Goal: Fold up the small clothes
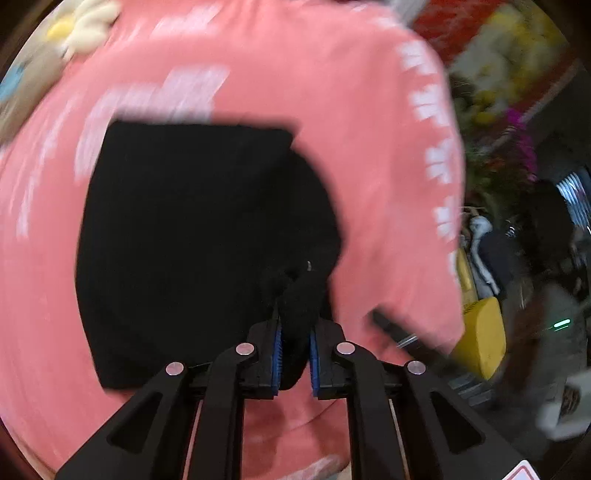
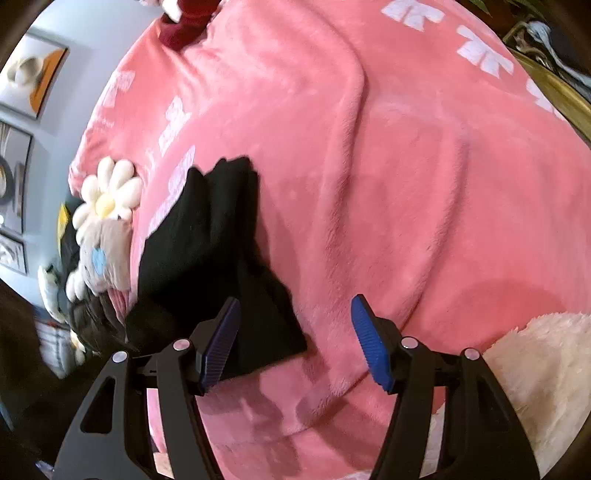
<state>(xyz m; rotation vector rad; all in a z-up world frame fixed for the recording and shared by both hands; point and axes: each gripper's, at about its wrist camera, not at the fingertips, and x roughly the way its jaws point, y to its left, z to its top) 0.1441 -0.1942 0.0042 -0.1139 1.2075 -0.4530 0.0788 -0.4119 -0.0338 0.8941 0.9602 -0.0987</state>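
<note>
A small black garment (image 1: 192, 236) lies on a pink fleece blanket (image 1: 332, 92). My left gripper (image 1: 294, 343) is shut on a bunched corner of the black garment at its near right edge; the view is motion-blurred. In the right wrist view the same black garment (image 2: 207, 240) lies partly folded on the blanket (image 2: 406, 166), to the left. My right gripper (image 2: 295, 339) is open and empty, its left finger over the garment's near corner, its right finger over bare blanket.
A flower-shaped plush cushion (image 2: 107, 199) lies at the blanket's left edge, also in the left wrist view (image 1: 85, 26). A white fluffy cushion (image 2: 546, 369) sits at the near right. A yellow object (image 1: 480, 339) and flowers (image 1: 517, 122) lie beyond the bed's right edge.
</note>
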